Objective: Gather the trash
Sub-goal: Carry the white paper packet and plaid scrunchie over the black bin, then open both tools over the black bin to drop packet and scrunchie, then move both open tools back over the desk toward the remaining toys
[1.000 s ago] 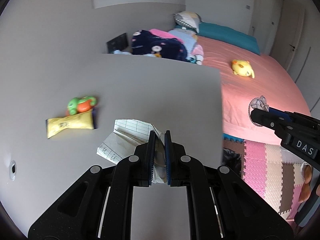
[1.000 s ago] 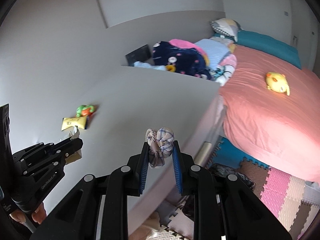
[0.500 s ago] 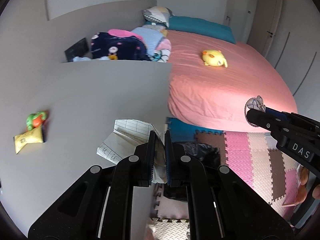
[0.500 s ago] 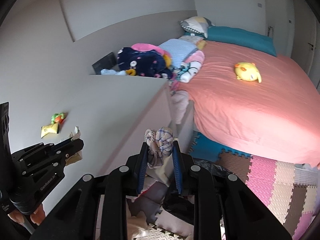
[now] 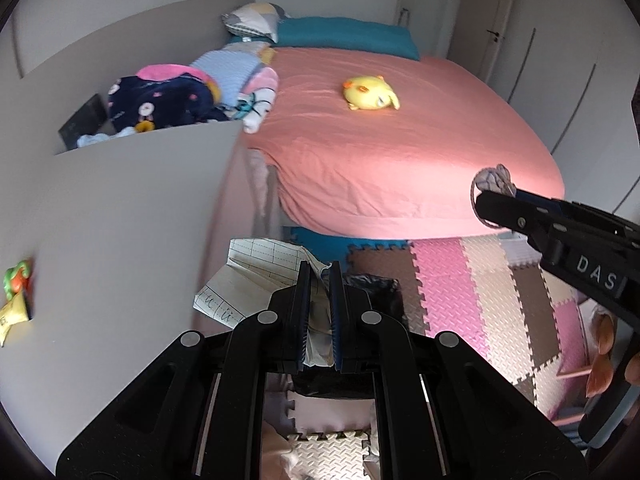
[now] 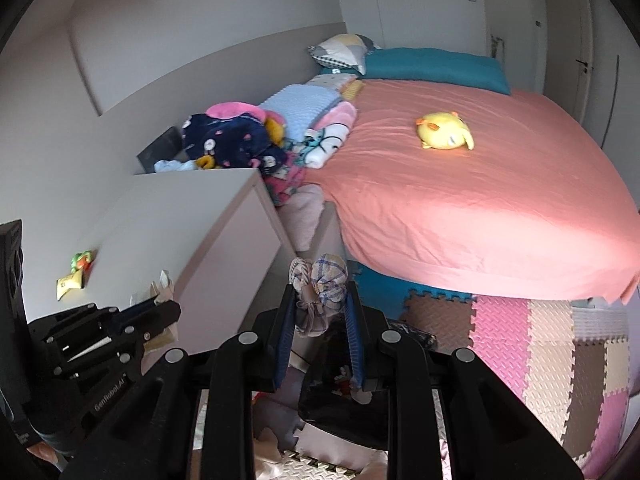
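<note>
My left gripper is shut on a crumpled sheet of lined paper, held past the edge of the white table. My right gripper is shut on a balled checked cloth with a knotted cord; the same cloth shows at its tip in the left wrist view. A black trash bag sits on the floor directly under both grippers, also visible as the black bag behind the left fingers. A yellow wrapper and a green-orange toy lie on the table.
A bed with a pink sheet carries a yellow plush toy and a pile of clothes. Coloured foam floor tiles cover the floor beside the bed. A person's fingers grip the right handle.
Both grippers have swung right, off the table and over the floor by the bed, each keeping its hold. The black bag has come into view below them.
</note>
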Demonstrator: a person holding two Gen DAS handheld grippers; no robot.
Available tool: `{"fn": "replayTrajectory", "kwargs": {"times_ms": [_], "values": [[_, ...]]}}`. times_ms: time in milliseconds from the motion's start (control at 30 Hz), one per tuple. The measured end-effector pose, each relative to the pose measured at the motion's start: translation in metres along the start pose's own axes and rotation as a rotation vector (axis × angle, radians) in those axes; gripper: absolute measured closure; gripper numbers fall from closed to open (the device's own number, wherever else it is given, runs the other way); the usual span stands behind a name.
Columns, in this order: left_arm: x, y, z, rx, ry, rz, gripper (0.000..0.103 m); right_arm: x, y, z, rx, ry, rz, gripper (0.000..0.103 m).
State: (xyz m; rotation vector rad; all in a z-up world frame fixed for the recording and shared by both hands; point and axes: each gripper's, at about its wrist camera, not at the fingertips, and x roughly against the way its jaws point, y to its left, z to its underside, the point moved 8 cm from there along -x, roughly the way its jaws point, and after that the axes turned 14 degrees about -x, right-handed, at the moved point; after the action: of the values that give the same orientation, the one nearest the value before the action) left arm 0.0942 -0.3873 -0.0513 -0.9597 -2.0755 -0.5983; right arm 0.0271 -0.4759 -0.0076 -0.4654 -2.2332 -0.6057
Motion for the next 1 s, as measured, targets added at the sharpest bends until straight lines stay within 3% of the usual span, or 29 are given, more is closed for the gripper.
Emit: {"fn": "replayTrajectory", "kwargs": {"times_ms": [33,100,133,167,200,233,500,1000], "values": [[-0.005,-0.003,0.0,-0.003,0.01,0.01,0.094,-0.002,-0.004,-0.001,-0.001,0.008,0.011,0.079],[-0.013,-0.007,0.001,-0.012,0.036,0.029,0.091,-0.01,-0.012,-0.002,-0.006,0.032,0.044,0.061],[-0.018,-0.009,0.002,-0.018,0.057,0.045,0.077,-0.015,-0.019,-0.004,-0.025,0.037,0.066,0.025],[-0.024,-0.01,0.004,-0.021,0.083,0.054,0.036,-0.016,-0.023,-0.005,-0.037,0.037,0.069,0.002],[-0.029,-0.008,0.006,-0.019,0.112,0.043,0.012,-0.018,-0.028,-0.007,-0.055,0.041,0.067,0.002],[-0.031,-0.005,0.007,-0.012,0.107,0.02,0.006,-0.021,-0.032,-0.008,-0.074,0.049,0.064,0.002],[-0.035,0.014,0.012,0.015,0.11,0.009,0.006,-0.033,-0.046,-0.013,-0.111,0.045,0.094,0.002],[-0.02,0.058,0.028,0.096,0.09,-0.035,0.006,-0.049,0.0,-0.009,-0.071,0.061,0.063,0.002]]}}
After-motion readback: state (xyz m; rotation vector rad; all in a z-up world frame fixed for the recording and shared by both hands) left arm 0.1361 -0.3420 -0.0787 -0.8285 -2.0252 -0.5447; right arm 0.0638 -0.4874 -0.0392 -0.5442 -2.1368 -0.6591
